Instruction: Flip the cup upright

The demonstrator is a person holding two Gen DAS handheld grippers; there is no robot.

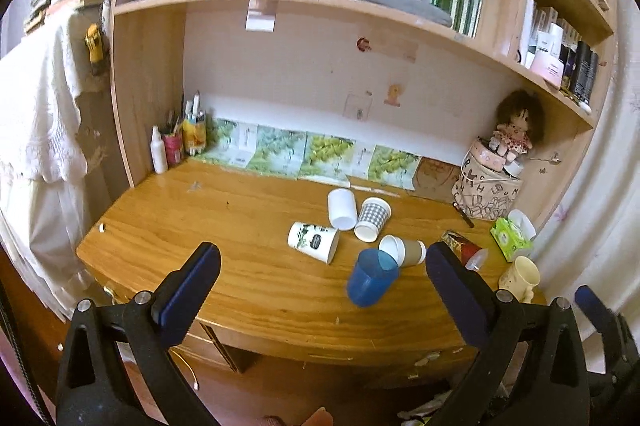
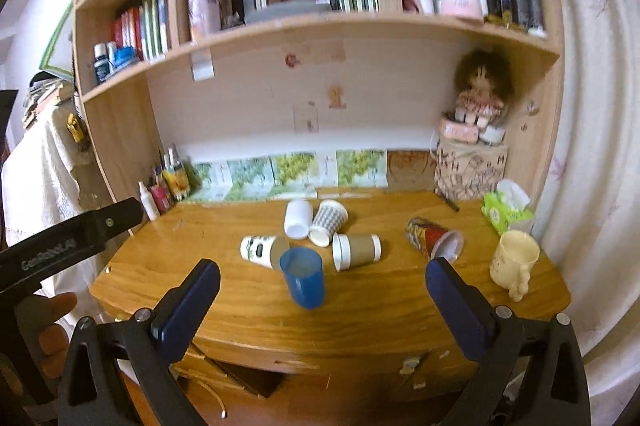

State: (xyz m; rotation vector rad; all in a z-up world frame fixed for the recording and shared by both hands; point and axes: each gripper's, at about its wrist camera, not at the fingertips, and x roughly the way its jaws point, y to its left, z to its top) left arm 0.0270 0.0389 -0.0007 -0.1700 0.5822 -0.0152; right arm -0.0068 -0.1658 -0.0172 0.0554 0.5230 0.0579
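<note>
Here, several cups lie scattered on the wooden bench under a bookshelf. The blue cup stands upright near the front edge, mouth open to the top, touching nothing but the wood. Just behind it lie the tipped ones: a leaf-printed cup on its side to the left, a brown sleeved cup on its side to the right, and farther back a plain white cup and a checked cup leaning against each other. Well to the right a red patterned cup also lies on its side, and a cream mug stands upright by the right edge, near a green tissue pack.

The left gripper hangs off the near edge of the bench with its jaws spread wide and nothing between them; in its view the blue cup sits between the fingers, closer to the right one, and beyond the tips. The right gripper is likewise spread and empty, held in front of the bench; the blue cup lies ahead of it, roughly midway between its dark blue pads, clear of both. A doll sits on a printed bag at the far right.
</note>
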